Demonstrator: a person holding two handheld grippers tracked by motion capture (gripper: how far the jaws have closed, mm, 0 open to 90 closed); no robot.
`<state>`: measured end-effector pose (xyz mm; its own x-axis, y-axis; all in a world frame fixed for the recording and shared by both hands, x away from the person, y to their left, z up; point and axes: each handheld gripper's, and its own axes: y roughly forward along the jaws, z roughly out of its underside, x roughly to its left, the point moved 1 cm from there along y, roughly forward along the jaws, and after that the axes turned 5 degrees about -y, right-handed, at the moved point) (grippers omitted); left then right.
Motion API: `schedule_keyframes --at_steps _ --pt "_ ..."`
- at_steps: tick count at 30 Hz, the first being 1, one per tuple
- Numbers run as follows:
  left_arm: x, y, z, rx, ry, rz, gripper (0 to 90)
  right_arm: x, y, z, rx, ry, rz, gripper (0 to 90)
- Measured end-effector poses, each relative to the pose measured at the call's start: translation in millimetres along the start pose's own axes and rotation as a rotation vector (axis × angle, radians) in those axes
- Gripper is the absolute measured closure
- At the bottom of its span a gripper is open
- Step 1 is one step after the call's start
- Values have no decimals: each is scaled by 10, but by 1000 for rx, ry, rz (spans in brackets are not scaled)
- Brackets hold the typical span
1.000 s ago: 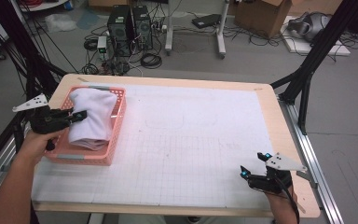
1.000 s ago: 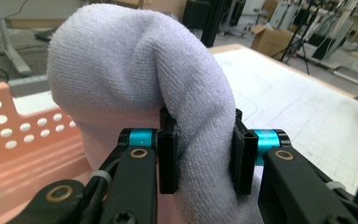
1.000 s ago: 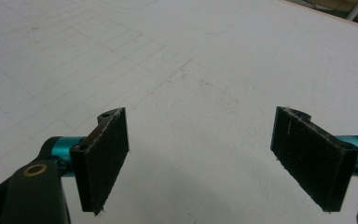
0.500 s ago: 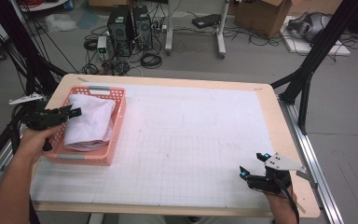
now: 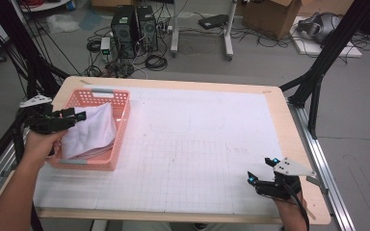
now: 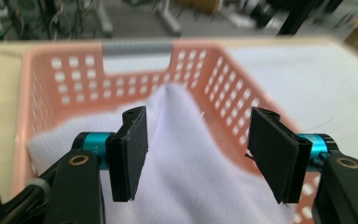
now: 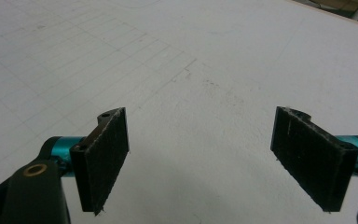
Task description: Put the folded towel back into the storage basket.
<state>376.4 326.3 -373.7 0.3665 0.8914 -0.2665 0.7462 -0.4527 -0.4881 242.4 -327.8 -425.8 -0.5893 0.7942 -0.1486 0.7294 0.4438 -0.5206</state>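
**White cloth in pink basket, both grippers spread**

The cloth [image 5: 90, 131] lies heaped inside the basket [image 5: 107, 94] at the far-left part of the table [image 5: 289, 125]. It rises to a soft peak toward the basket's far end and slopes against the right wall; its near edge reaches the near rim.

The left gripper [image 5: 75, 115] sits at the basket's left rim, above the cloth. In the left gripper view its jaws stand spread apart, the cloth [image 6: 186, 154] beneath and between them; whether either pad touches the fabric cannot be told. The basket [image 6: 135, 49] shows a grey handle at its far end.

The right gripper [image 5: 261, 169] is at the near-right corner, well apart from the basket. Its jaws are spread wide over the bare gridded mat [image 7: 200, 60], holding nothing.
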Motion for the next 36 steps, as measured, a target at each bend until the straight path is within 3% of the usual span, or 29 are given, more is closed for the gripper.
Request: schedule_keyframes --at_steps 6,14,17,23,26,28,33,36 --pt "0 253 85 152 -47 -82 397 -11 -3 5 -2 -2 3 179" --pt "-2 499 161 225 -74 -112 410 -9 -22 9 -4 -1 4 179" --pt "-27 579 186 251 -43 -110 411 -11 -27 14 -7 5 2 179" --pt "-39 649 215 229 66 -59 465 -7 -19 14 -2 2 -2 179" --pt "-92 690 204 236 162 -30 514 -8 -11 13 -3 -4 -2 179" --pt "-140 736 204 219 201 -14 542 -6 -11 12 -3 -3 -2 179" --pt "-162 770 202 192 203 -11 533 -19 -20 27 1 4 0 179" --pt "-154 732 162 145 179 -48 474 -16 -11 24 1 3 -4 179"
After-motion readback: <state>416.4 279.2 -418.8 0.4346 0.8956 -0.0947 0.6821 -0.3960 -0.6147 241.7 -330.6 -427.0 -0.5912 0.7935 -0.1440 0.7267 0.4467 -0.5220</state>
